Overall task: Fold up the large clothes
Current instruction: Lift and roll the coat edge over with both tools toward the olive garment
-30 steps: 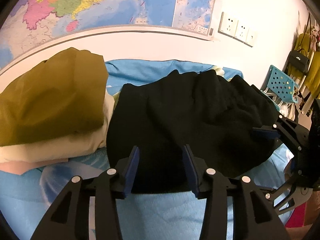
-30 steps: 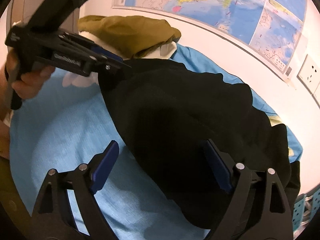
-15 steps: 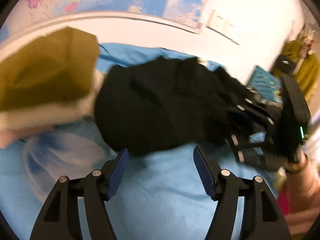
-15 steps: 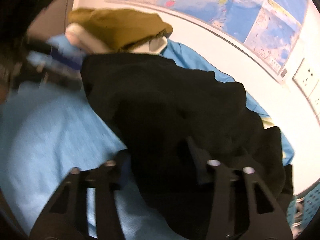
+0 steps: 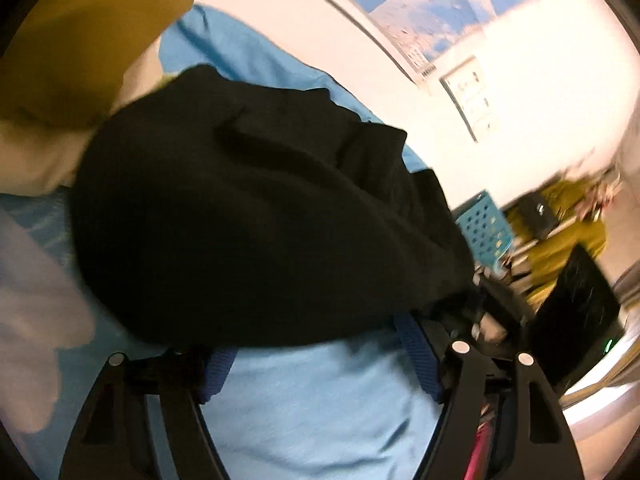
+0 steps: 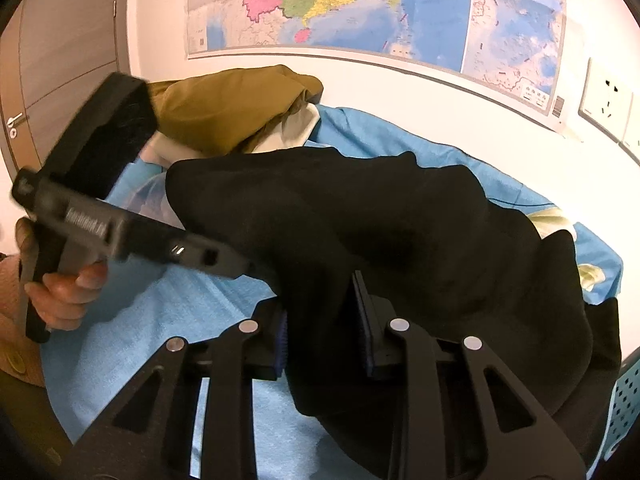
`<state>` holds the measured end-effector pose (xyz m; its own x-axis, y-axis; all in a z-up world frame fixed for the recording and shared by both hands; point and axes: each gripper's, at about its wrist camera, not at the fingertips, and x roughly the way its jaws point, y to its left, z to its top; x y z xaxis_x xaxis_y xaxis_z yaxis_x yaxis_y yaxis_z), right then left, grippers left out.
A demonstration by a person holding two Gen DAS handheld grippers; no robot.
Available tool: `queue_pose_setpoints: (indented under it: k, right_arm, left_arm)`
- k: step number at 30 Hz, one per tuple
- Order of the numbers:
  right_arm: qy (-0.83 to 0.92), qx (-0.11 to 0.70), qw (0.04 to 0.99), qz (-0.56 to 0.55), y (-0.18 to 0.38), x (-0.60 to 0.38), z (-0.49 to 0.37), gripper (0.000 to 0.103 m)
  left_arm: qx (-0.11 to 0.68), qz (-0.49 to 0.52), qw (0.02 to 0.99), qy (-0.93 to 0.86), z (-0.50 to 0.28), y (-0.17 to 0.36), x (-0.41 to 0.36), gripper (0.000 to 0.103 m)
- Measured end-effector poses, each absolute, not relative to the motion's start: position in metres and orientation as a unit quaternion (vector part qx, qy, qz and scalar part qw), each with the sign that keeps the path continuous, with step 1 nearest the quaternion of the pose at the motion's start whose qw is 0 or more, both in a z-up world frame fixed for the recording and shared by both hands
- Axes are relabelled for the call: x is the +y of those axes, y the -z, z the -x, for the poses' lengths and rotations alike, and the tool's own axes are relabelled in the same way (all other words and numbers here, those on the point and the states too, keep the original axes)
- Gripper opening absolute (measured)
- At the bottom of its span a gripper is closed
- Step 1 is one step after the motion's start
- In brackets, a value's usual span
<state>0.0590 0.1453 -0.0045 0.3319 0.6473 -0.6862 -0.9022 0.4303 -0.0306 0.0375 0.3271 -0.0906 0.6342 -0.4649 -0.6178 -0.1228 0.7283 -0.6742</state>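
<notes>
Your right gripper (image 6: 324, 320) is clamped on a fold of the black garment (image 6: 400, 232) heaped on the blue bed sheet (image 6: 132, 320) — your left gripper (image 5: 320, 364) stands spread apart at its near hem.

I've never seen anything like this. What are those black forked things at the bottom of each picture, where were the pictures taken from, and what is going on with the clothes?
No robot here: a person holds a hand tool in each hand, each with two fingers that pinch, and a wide-angle camera on it looking along those fingers. One picture comes from the left gripper, the other from the right gripper. In the right one you also see the person's left hand on its tool. A black garment lies on a light blue sheet. The right gripper's blue pads have closed on a fold of it; the left gripper is open at the garment's near edge. Behind lies a pile of clothes, olive on top. A map hangs on the wall.
</notes>
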Motion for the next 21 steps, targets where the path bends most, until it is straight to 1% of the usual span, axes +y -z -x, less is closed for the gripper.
queue_pose_setpoints:
  k: [7, 8, 10, 11, 13, 16, 19, 20, 21]
  right_arm:
    - [-0.504, 0.313, 0.786, 0.174, 0.004, 0.138, -0.066, 0.029]
    - [-0.505, 0.313, 0.785, 0.174, 0.005, 0.138, -0.066, 0.029]
    - [-0.507, 0.313, 0.783, 0.178, 0.007, 0.139, -0.064, 0.029]
    - [-0.507, 0.312, 0.783, 0.181, 0.008, 0.139, -0.062, 0.030]
    - [-0.507, 0.310, 0.782, 0.187, 0.010, 0.140, -0.060, 0.031]
    - [-0.508, 0.311, 0.781, 0.188, 0.013, 0.140, -0.057, 0.034]
    - [-0.512, 0.312, 0.777, 0.190, 0.014, 0.137, -0.049, 0.040]
    - [-0.514, 0.315, 0.777, 0.185, 0.013, 0.135, -0.046, 0.045]
    - [-0.518, 0.319, 0.775, 0.174, 0.011, 0.131, -0.044, 0.053]
  left_arm:
    - [0.392, 0.394, 0.821, 0.128, -0.044, 0.091, 0.331, 0.072]
    - [0.387, 0.399, 0.821, 0.133, -0.041, 0.091, 0.333, 0.072]
    - [0.367, 0.417, 0.818, 0.146, -0.034, 0.091, 0.337, 0.078]
    - [0.362, 0.426, 0.816, 0.148, -0.034, 0.092, 0.339, 0.080]
    - [0.349, 0.459, 0.800, 0.164, -0.033, 0.095, 0.349, 0.080]
    - [0.360, 0.464, 0.796, 0.146, -0.039, 0.099, 0.352, 0.080]
    - [0.369, 0.473, 0.790, 0.127, -0.049, 0.103, 0.356, 0.079]
    - [0.371, 0.474, 0.789, 0.125, -0.052, 0.104, 0.357, 0.079]
    - [0.384, 0.464, 0.790, 0.115, -0.058, 0.104, 0.355, 0.075]
